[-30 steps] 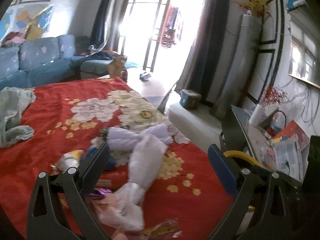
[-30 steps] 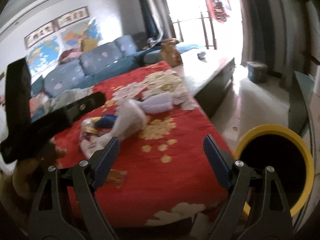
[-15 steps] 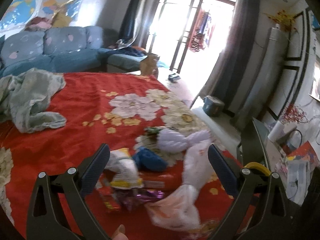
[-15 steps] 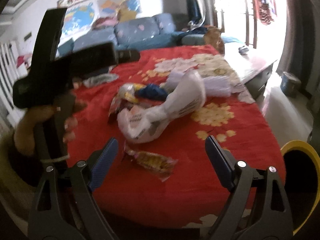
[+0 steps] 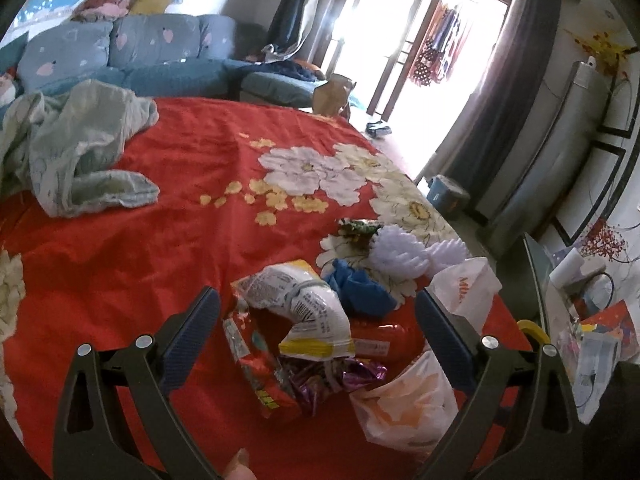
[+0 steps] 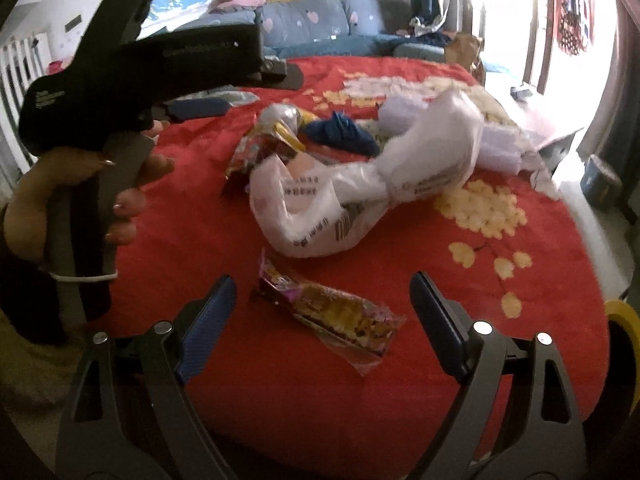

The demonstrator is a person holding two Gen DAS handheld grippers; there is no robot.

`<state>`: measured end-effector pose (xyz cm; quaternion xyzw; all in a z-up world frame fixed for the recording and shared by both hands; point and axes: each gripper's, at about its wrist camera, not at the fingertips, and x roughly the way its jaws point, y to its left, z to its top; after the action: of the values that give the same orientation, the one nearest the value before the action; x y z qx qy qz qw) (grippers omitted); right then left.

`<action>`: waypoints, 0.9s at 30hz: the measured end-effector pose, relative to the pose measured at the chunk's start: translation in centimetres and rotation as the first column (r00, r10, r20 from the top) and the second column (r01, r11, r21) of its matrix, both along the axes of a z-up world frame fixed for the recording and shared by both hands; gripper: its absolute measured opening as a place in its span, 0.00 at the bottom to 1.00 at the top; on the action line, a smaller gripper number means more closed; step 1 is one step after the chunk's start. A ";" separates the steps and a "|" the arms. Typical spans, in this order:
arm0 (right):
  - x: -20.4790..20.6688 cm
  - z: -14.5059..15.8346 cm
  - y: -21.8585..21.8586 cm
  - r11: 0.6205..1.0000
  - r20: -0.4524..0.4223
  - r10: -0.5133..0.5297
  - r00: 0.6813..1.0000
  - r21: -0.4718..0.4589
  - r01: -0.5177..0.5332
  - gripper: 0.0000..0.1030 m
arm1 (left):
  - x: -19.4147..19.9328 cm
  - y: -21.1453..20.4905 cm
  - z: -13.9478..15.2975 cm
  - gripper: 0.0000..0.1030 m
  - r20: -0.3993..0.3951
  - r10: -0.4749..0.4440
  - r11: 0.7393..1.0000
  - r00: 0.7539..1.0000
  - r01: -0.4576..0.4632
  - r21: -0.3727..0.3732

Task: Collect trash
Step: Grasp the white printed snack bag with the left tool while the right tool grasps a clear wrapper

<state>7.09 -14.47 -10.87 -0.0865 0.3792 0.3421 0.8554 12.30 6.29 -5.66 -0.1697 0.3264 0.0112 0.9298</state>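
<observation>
A red flowered bedspread (image 5: 168,184) covers the bed in a sitting room with a blue sofa (image 5: 132,52). The trash lies heaped near the bed's foot: two white plastic bags (image 6: 360,196), one white-and-yellow snack bag (image 5: 308,312), one blue wad (image 5: 360,292), several foil wrappers. One wrapper (image 6: 336,316) lies apart from the heap, between the right gripper's (image 6: 322,312) fingers, which are closing without yet touching it, probably the first pick. The left gripper (image 5: 316,332) hangs spread over the snack bag, gripping nothing. A yellow-rimmed bin (image 6: 624,320) waits beside the bed.
</observation>
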 end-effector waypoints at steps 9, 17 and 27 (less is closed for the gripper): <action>0.5 -1.4 -0.4 1.000 -0.054 -0.009 0.999 0.022 0.010 0.61 | 1.3 -0.4 -2.4 0.55 -0.058 0.007 1.000 0.998 -0.008 -0.015; -0.2 -1.4 -0.7 1.000 -0.051 -0.011 0.999 0.024 0.012 0.49 | 0.7 -0.1 -2.2 0.36 -0.040 0.009 1.000 0.999 -0.010 -0.013; -1.6 0.0 -1.2 0.997 -0.020 0.052 0.998 0.051 -0.051 0.18 | -1.1 0.7 1.7 0.36 0.086 0.024 0.999 0.996 -0.022 -0.023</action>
<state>5.53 -15.65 -10.87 -0.0710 0.3773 0.3745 0.8440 11.17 7.02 -3.99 -0.1840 0.2840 0.0108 0.9410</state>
